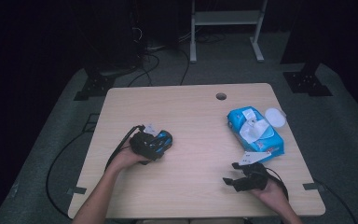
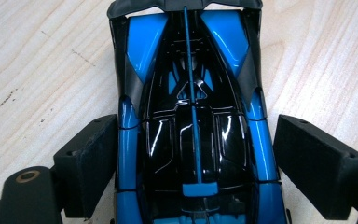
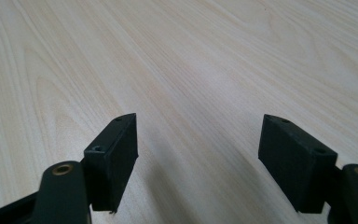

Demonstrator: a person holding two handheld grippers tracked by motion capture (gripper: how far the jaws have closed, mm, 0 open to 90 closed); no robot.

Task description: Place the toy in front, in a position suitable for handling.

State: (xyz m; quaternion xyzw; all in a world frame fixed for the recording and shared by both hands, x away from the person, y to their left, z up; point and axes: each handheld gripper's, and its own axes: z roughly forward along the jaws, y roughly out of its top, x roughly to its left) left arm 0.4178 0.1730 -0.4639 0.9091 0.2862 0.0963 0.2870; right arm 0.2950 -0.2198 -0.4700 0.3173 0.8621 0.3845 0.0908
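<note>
Left tongs [image 2: 193, 158] straddle a toy car [image 2: 191, 116], spread and not yet pinching; closing comes next; right tongs [image 3: 198, 158] spread, idle.

beyond the tongs, a light wooden table [image 1: 200, 116] stands on grey carpet [image 1: 349, 126]; past it a white metal frame [image 1: 226, 18], black cables [image 1: 144, 60], dark surroundings.

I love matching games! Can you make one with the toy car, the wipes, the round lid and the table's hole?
Things:
1. toy car
2. wet wipes pack
3. round white lid
4. hole in the table

Places:
A. near the far edge
B. between the left gripper's jaws
C. right beside the pack
D. right side, flap open

Pairs: 1-B, 2-D, 3-C, 4-A
</note>
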